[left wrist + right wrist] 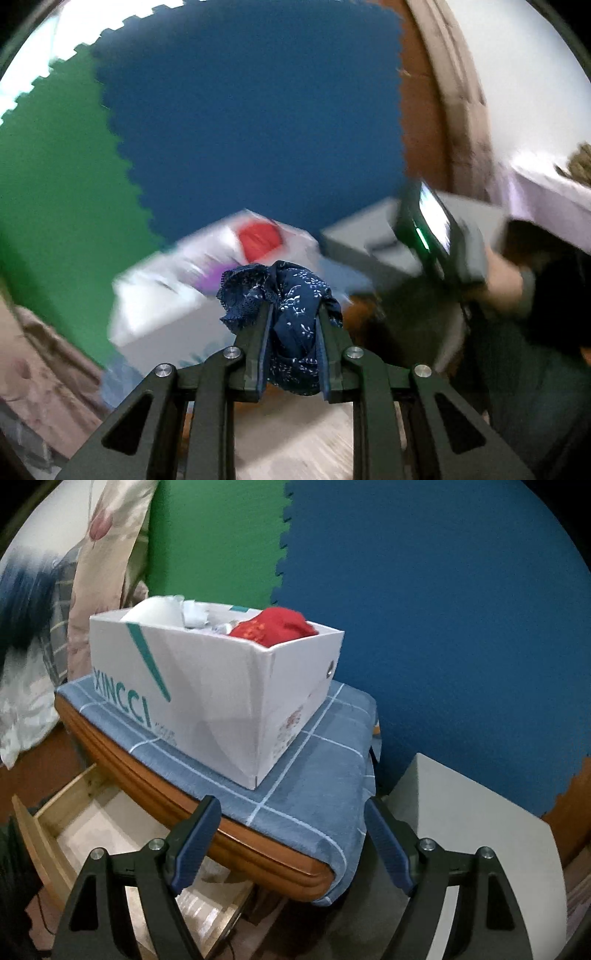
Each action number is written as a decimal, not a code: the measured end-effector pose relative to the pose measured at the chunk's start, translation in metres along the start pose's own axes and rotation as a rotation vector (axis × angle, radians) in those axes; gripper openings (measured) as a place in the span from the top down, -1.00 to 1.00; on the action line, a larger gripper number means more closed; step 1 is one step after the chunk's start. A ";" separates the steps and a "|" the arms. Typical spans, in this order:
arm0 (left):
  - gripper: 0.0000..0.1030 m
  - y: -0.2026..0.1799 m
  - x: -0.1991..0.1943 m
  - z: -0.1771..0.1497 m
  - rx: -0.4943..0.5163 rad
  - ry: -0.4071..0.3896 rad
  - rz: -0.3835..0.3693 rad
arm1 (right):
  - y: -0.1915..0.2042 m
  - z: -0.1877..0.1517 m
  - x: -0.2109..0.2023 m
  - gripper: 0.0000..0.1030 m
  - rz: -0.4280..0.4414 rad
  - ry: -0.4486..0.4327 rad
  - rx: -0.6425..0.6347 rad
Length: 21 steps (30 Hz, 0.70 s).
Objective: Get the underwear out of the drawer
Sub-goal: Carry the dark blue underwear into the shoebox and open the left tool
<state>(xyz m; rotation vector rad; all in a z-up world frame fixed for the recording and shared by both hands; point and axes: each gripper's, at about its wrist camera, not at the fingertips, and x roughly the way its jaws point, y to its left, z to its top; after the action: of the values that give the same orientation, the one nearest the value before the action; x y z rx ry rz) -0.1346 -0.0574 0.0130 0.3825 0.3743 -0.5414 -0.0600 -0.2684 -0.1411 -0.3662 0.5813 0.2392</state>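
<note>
Underwear (291,314), navy floral with lace trim, bunched lower centre, clamped between left gripper (292,314) jaws. Right gripper (293,834) jaws apart, empty, above open drawer (92,830) lower left. Risk: loose lace edge snagging, fabric slipping from pinch.

Left claw (291,317) clamped, right claw (293,834) agape

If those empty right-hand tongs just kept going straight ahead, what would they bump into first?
Probably the blue checked cloth on the wooden tabletop, with the white cardboard box just behind it. The right tongs stand open; depth is hard to judge.
</note>
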 end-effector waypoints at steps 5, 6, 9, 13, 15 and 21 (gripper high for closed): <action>0.63 0.042 -0.017 0.044 -0.034 -0.095 0.139 | 0.014 -0.001 0.003 -0.59 -0.004 0.014 -0.068; 0.63 0.051 -0.020 0.052 -0.044 -0.107 0.163 | 0.017 -0.002 0.004 -0.59 -0.004 0.018 -0.083; 0.63 0.072 -0.017 0.073 -0.074 -0.150 0.215 | 0.027 -0.004 0.005 -0.59 -0.003 0.028 -0.131; 0.62 0.094 -0.001 0.094 -0.113 -0.168 0.268 | 0.039 -0.006 0.006 -0.59 0.001 0.035 -0.191; 0.59 0.102 0.011 0.100 -0.141 -0.160 0.283 | 0.043 -0.008 0.007 -0.59 0.006 0.040 -0.215; 0.61 0.139 0.063 0.109 -0.312 -0.072 0.246 | 0.053 -0.010 0.008 -0.59 0.021 0.052 -0.260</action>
<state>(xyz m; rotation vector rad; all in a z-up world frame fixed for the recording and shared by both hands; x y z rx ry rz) 0.0194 -0.0227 0.1146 0.1044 0.3301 -0.2491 -0.0754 -0.2235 -0.1677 -0.6192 0.6073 0.3273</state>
